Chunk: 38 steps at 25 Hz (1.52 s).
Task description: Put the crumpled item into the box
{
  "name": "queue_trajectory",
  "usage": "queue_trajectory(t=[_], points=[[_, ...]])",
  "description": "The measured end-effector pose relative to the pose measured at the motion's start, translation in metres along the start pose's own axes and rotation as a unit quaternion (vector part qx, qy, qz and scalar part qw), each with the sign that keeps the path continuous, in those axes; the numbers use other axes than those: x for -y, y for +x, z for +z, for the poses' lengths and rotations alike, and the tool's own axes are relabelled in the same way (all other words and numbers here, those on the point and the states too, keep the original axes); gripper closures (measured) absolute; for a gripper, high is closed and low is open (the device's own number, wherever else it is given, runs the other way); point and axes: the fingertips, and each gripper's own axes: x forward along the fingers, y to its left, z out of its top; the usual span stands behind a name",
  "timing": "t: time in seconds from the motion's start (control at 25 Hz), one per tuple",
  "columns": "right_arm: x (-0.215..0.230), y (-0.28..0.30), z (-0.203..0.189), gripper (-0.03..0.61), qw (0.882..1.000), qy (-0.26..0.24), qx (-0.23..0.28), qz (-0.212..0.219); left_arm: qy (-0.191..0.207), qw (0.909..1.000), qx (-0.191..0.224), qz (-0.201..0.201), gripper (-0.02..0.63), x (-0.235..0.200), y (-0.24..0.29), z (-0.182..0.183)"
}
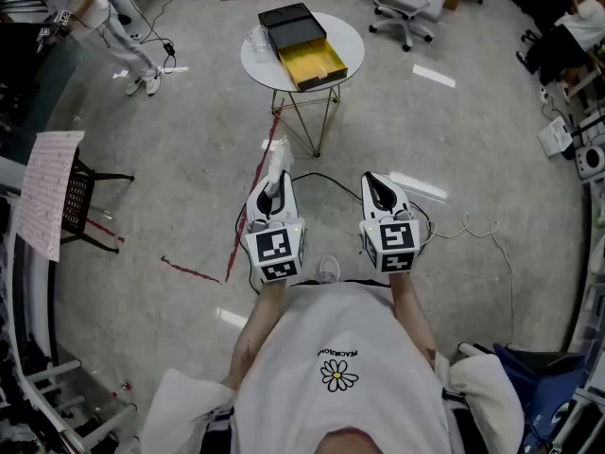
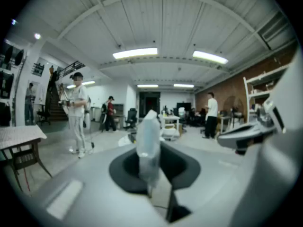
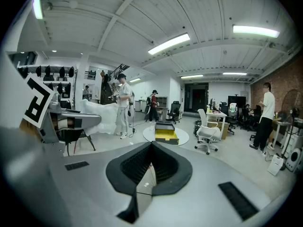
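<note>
My left gripper (image 1: 275, 180) is shut on a crumpled clear plastic item (image 1: 278, 158), which sticks out past its fingertips. In the left gripper view the crumpled item (image 2: 148, 143) stands upright between the black pads (image 2: 124, 170). My right gripper (image 1: 376, 183) is shut with nothing in it, beside the left one, and its jaws meet in the right gripper view (image 3: 150, 161). The box (image 1: 304, 43), black with an open yellow inside, sits on a round white table (image 1: 259, 61) well ahead of both grippers. The box (image 3: 165, 130) also shows in the right gripper view.
A clear plastic thing (image 1: 255, 38) lies on the round table left of the box. A small dark side table with a sheet of paper (image 1: 50, 192) stands at left, an office chair (image 1: 406, 3) at the back. Cables (image 1: 473, 230) run over the floor. A person (image 1: 106, 15) stands far left.
</note>
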Motion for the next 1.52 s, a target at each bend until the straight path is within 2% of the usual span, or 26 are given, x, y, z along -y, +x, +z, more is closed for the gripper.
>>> queue_trajectory(t=[0.36, 0.64, 0.8, 1.04, 1.28, 1.44, 1.52], points=[[0.011, 0.007, 0.001, 0.580, 1.000, -0.007, 0.004, 0.008, 0.006, 1.0000, 0.003, 0.001, 0.568, 0.005, 0.013, 0.003], [0.020, 0.019, -0.001, 0.578, 0.997, 0.064, 0.019, 0.025, -0.001, 0.9998, 0.018, 0.008, 0.568, 0.005, 0.008, 0.018], [0.011, 0.027, -0.006, 0.578, 0.997, 0.064, 0.014, 0.046, -0.002, 0.9998, 0.009, 0.019, 0.568, -0.010, 0.019, 0.010], [0.033, 0.068, -0.001, 0.578, 0.997, 0.062, 0.013, 0.040, 0.001, 1.0000, 0.001, 0.009, 0.568, -0.020, 0.074, 0.005], [0.058, 0.127, 0.022, 0.578, 0.994, 0.098, 0.029, 0.042, 0.005, 0.9998, 0.000, -0.020, 0.568, -0.022, 0.155, 0.021], [0.070, 0.183, 0.049, 0.578, 0.999, 0.041, 0.003, 0.024, -0.022, 0.9991, -0.004, -0.037, 0.568, -0.042, 0.216, 0.045], [0.076, 0.210, 0.061, 0.578, 1.000, 0.022, -0.003, 0.016, -0.021, 0.9990, 0.005, -0.040, 0.568, -0.054, 0.247, 0.063]])
